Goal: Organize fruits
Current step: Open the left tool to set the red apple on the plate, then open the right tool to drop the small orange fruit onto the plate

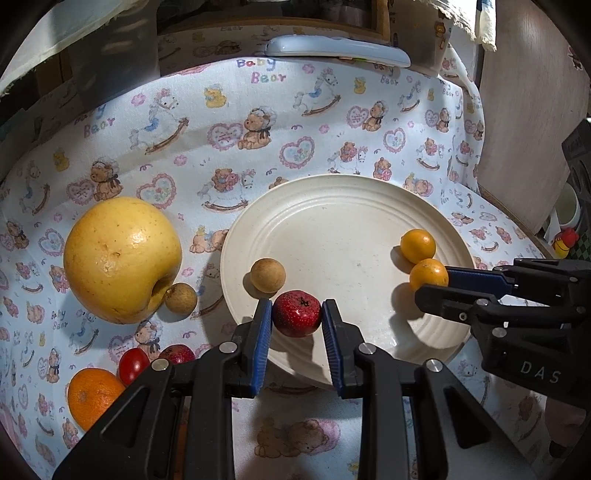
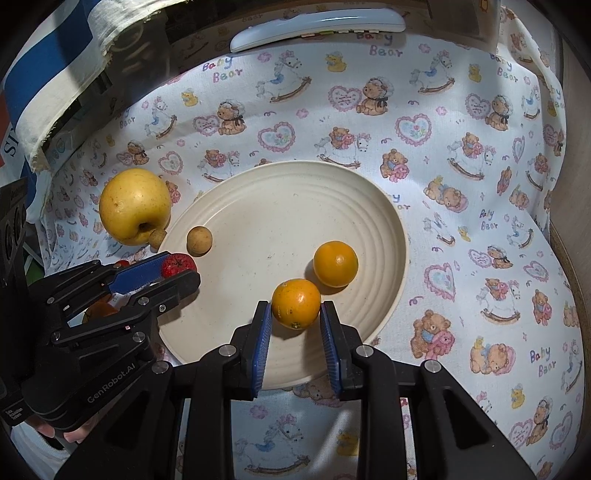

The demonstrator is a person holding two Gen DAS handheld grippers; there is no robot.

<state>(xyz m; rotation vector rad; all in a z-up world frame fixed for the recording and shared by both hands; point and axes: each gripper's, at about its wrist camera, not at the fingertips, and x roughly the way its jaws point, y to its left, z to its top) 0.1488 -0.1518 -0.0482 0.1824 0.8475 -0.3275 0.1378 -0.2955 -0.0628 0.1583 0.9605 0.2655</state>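
Note:
A cream plate (image 1: pixel 332 206) (image 2: pixel 280 192) lies on the bear-print cloth. My left gripper (image 1: pixel 297 314) is shut on a small red fruit (image 1: pixel 296 313) (image 2: pixel 178 264) over the plate's near-left rim. My right gripper (image 2: pixel 295 309) is shut on a small orange fruit (image 2: pixel 295 303) (image 1: pixel 428 274) over the plate's near part. A second small orange fruit (image 2: pixel 335 263) (image 1: pixel 417 245) and a tan round fruit (image 1: pixel 267 275) (image 2: pixel 199 240) lie on the plate. The right gripper shows in the left wrist view (image 1: pixel 439 288), and the left gripper in the right wrist view (image 2: pixel 173 271).
Left of the plate lie a big yellow apple (image 1: pixel 122 258) (image 2: pixel 135 205), a second tan fruit (image 1: pixel 180 298), a cherry tomato (image 1: pixel 133 365), another red fruit (image 1: pixel 177 353) and an orange (image 1: pixel 94 397). A white remote (image 1: pixel 336 50) (image 2: pixel 317 26) lies at the back.

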